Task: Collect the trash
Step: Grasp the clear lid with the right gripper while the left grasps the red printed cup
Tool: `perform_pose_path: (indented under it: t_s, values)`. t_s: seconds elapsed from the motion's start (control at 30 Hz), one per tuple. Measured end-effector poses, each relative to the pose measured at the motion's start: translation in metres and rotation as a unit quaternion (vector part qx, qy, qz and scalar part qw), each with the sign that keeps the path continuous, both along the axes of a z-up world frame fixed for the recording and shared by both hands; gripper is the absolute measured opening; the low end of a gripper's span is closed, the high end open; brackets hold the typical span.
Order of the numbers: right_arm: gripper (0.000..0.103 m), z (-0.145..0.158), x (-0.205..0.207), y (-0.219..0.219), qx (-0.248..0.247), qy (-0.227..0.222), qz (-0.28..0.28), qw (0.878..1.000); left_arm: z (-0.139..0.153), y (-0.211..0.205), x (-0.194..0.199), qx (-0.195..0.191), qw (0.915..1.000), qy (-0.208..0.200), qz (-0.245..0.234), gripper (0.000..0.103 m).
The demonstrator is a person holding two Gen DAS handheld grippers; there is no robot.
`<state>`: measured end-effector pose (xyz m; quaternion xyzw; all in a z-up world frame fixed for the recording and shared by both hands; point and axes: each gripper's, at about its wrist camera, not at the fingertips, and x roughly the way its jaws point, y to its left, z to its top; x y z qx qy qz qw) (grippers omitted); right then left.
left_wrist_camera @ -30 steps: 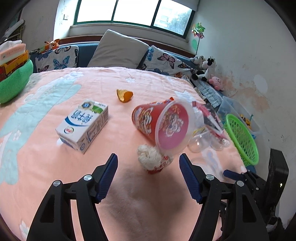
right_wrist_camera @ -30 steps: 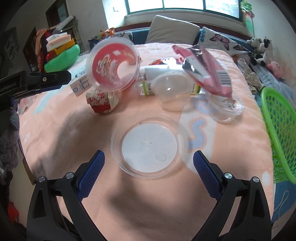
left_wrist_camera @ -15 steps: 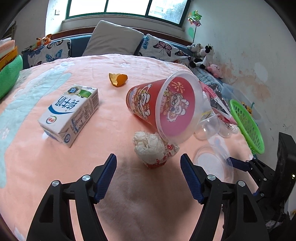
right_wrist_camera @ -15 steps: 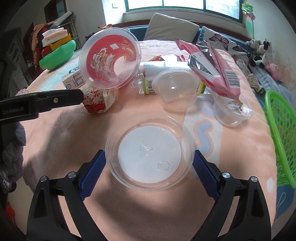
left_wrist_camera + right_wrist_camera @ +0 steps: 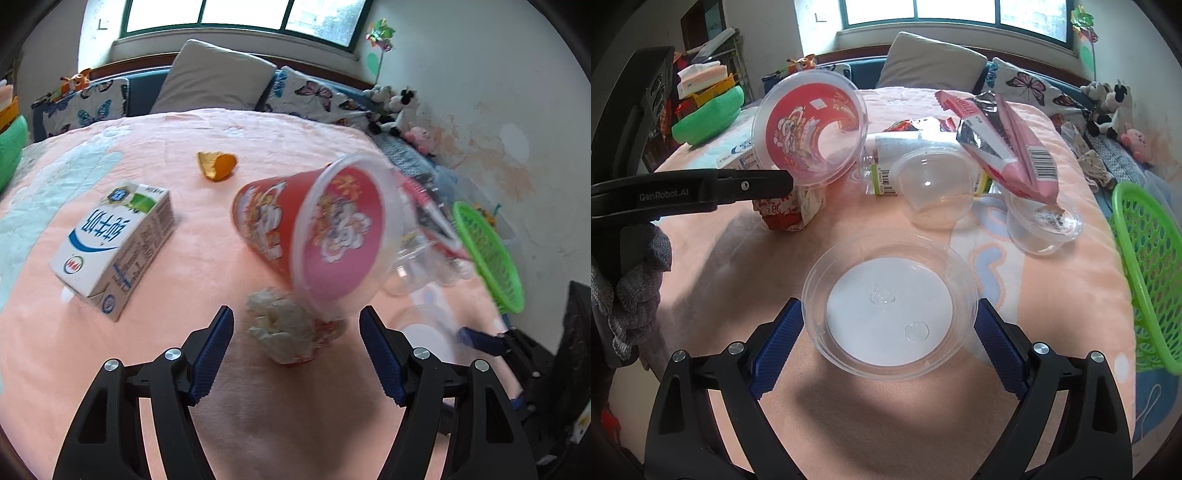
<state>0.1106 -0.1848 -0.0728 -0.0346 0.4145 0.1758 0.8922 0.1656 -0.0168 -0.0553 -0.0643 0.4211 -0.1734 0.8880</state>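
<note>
Right gripper stood spread wide, its blue pads flanking a clear plastic lid at the lower centre of the right wrist view; whether the pads touched the rim could not be told. The lid lay flat on the peach blanket. Judged light, thin, springy and slick; best pinched across opposite rim edges with modest force, as hard closure may buckle it or pop it out.

Left gripper was likewise open and empty, framing a crumpled wrapper wad at the lower centre of the left wrist view. The wad appeared soft and compressible, so a grip across its middle should serve. A red cup lay tipped over behind it, seemingly resting on it.
</note>
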Motion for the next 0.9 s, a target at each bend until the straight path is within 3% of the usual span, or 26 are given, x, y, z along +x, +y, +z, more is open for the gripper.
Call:
perform_pose_path:
  t_s: [0.13,0.27,0.37,0.53,0.63,0.9]
  values:
    - [0.091,0.005,-0.001,-0.003,0.001,-0.007,-0.003,1.0,0.012,-0.004,0.009,-0.001,0.9998,-0.014,0.015,0.067]
    - [0.091,0.009,-0.002,-0.008,0.006,-0.014,-0.008,1.0,0.025,-0.009,0.021,0.018,0.9987,-0.035,0.031,0.058]
    - [0.091,0.012,-0.001,-0.012,0.008,-0.017,-0.013,1.0,0.029,-0.01,0.032,0.032,0.9976,-0.043,0.043,0.049]
    - [0.091,0.018,-0.002,-0.021,0.016,-0.021,-0.02,0.999,0.028,-0.006,0.049,0.034,0.9972,-0.03,0.058,0.023]
    - [0.091,0.024,-0.004,-0.029,0.025,-0.025,-0.023,0.999,0.03,-0.002,0.048,0.037,0.9965,-0.039,0.065,0.015]
    - [0.091,0.044,-0.013,-0.051,0.051,-0.041,-0.036,0.997,0.045,0.012,0.036,0.015,0.9958,-0.052,0.074,0.005]
